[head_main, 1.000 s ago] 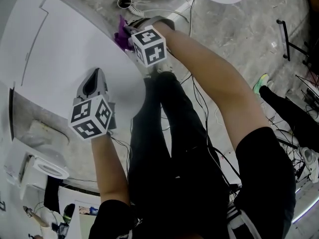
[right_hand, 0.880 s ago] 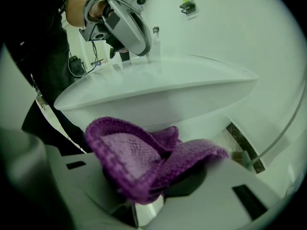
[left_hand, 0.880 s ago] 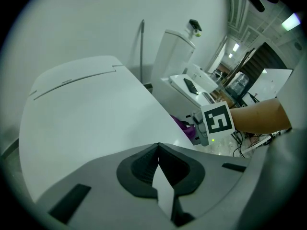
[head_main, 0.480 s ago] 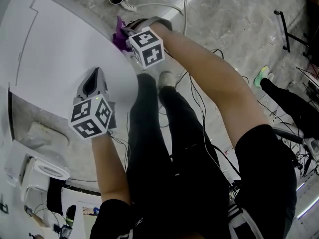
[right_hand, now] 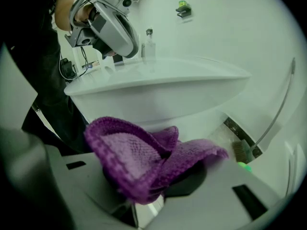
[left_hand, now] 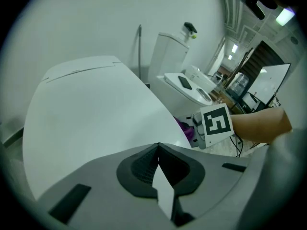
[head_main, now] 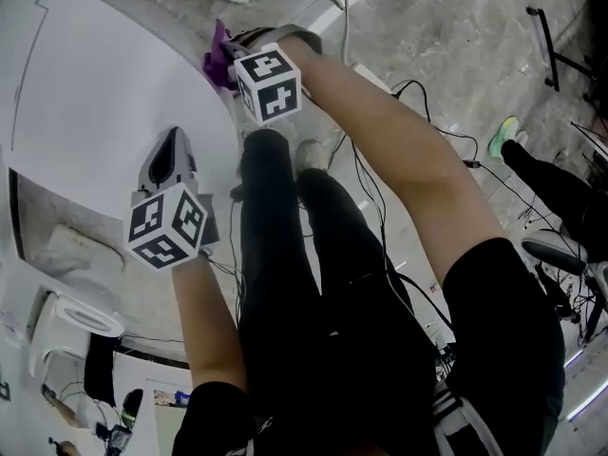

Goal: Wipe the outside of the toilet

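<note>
From above, the white toilet point(head_main: 90, 84) fills the left of the scene, its lid shut. Your left gripper point(left_hand: 158, 150) sits over the near edge of that lid; its own view shows the jaws pressed together with nothing between them. I cannot tell whether it touches the lid.

Just right of the lid's rim, a purple cloth point(head_main: 218, 57) hangs against the toilet's right side. Your right gripper point(right_hand: 148, 186) has it clamped between its jaws, with a loose fold bulging out in front. Its view looks at the white wall of the bowl point(right_hand: 158, 97) beneath the overhanging rim. Further right are your legs and loose cables point(head_main: 418, 88) on the stone floor point(head_main: 456, 27).

The step in hand looks like wiping the bowl's outer right side, with most of the outside probably left to do. The next move calls for pressing the fold flat on the wall under the rim and sweeping along the curve, gripping firmly so the cloth does not slip out
</note>
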